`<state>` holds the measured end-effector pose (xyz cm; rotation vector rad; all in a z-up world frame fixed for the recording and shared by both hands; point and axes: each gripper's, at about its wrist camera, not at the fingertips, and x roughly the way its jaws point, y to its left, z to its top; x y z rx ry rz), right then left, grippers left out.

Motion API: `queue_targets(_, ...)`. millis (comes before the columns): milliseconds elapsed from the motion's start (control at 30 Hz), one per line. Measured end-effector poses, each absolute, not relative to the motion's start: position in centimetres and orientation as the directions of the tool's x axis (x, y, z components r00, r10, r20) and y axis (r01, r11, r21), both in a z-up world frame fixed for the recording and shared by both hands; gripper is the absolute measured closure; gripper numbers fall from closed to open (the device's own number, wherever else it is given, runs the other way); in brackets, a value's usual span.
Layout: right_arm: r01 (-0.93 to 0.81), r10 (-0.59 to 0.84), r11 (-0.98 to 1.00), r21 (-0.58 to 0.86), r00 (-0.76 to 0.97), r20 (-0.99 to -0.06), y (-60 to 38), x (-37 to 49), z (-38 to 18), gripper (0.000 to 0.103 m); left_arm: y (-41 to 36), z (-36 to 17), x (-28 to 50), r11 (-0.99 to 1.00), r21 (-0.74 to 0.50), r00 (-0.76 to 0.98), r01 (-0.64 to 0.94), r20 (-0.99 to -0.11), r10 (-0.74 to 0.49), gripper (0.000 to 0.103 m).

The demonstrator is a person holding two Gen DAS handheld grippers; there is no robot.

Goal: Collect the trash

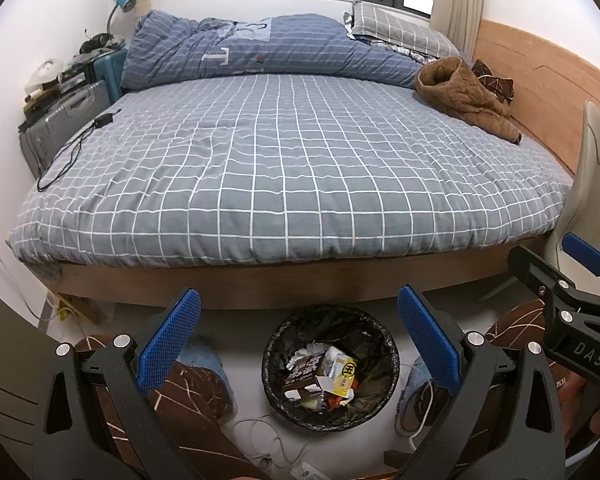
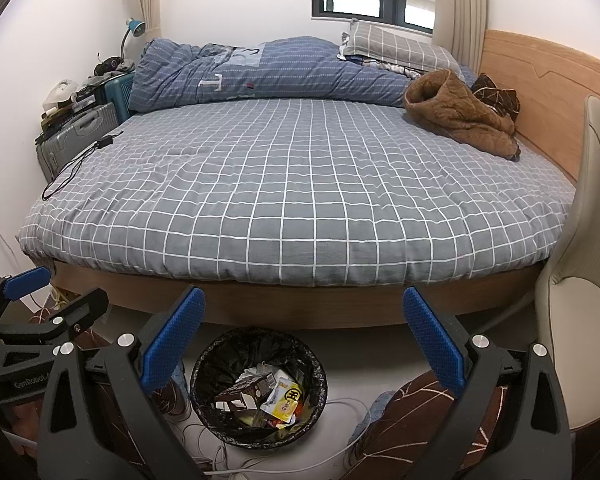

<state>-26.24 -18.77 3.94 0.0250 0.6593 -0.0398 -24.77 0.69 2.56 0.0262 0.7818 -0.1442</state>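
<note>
A round bin with a black liner (image 1: 382, 350) (image 2: 220, 360) stands on the floor in front of the bed. Inside lie a brown carton (image 1: 304, 372) (image 2: 242, 394), a yellow-and-white packet (image 1: 342, 372) (image 2: 286, 398) and other scraps. My left gripper (image 1: 300, 336) hangs open above the bin, nothing between its blue pads (image 1: 168, 344). My right gripper (image 2: 304, 336) is open too and holds nothing, with the bin below and to its left. The right gripper (image 1: 552, 264) shows at the right edge of the left wrist view, and the left gripper (image 2: 40, 292) at the left edge of the right wrist view.
A bed with a grey checked cover (image 1: 284, 168) fills the middle, with a blue duvet (image 1: 268, 48), a pillow (image 1: 396, 28) and a brown jacket (image 1: 464, 92) on it. A black cable (image 1: 72, 152) lies at its left edge. Suitcases (image 1: 60, 120) stand left, a beige chair (image 2: 580, 240) right. White cables (image 1: 268, 440) trail on the floor.
</note>
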Motion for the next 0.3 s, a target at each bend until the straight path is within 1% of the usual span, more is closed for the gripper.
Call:
queue_targets(233,0.045,-0.028,0.999,0.012,0.789,-0.613,-18.73,-26.21,3.86,0.008,0.79,2.32,-24.48,0.987,-0.054,0.689,0.151,-0.710,-0.144,0.006)
queue_targets(300,0.043,-0.027,0.999,0.012,0.789,-0.614,-18.65,-26.11,3.83,0.008,0.75,2.37,-24.51,0.988,-0.044,0.694,0.149,-0.708,-0.136,0.006)
